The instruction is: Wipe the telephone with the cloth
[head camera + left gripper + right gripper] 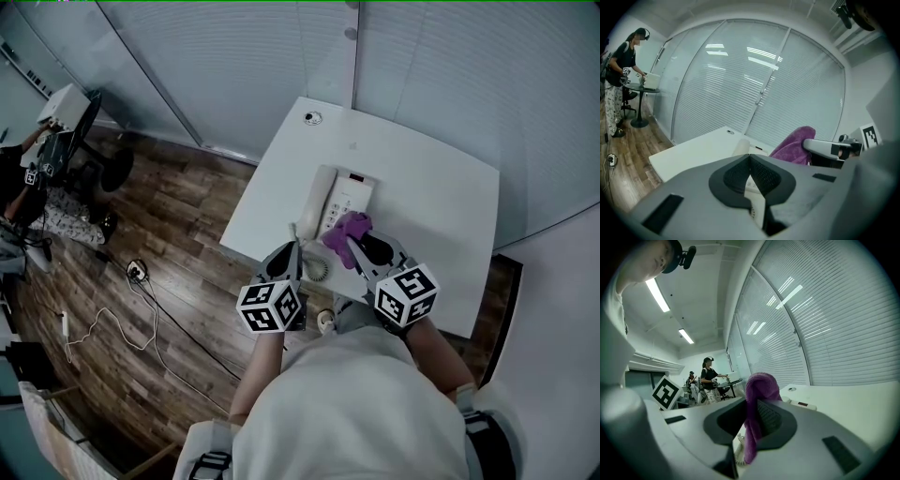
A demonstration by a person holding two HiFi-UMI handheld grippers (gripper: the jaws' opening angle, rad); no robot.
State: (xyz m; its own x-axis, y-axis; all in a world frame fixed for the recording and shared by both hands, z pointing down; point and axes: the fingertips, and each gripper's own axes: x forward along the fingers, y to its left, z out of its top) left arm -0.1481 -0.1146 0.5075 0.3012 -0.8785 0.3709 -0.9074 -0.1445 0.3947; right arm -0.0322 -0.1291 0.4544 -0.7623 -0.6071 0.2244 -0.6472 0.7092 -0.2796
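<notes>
— Right tool [751, 425] is clamped on the purple cloth [758, 390]. I see the fabric pinched between the black pads and trailing below them. Left tool [750, 169] has its jaws pressed together with nothing in them.

— Where's the telephone?

— On the white worktop [441, 187], close to its left edge as I look down from the head view. The telephone [349, 195] lies lengthwise, with the handset [316, 199] in its cradle on the left side. My cloth is bunched over the near right corner of the base. The left tool sits just beside the handset's near end, above the coiled cord [315, 268]. Whether it touches the cord, I can't tell.

— How much room do I have?

— Plenty to the right, where bare worktop runs out to a rounded corner. The left is tight, because the edge drops straight to a wooden floor [178, 234] with a loose cable [141, 314] on it. Beyond the far edge stands a glass wall with slatted blinds [234, 56].

— And the surfaces?

— The phone is smooth white plastic with a long, rounded handset. The cloth looks soft and fleecy. The worktop is flat and matt, and my pads are finely ribbed.
</notes>
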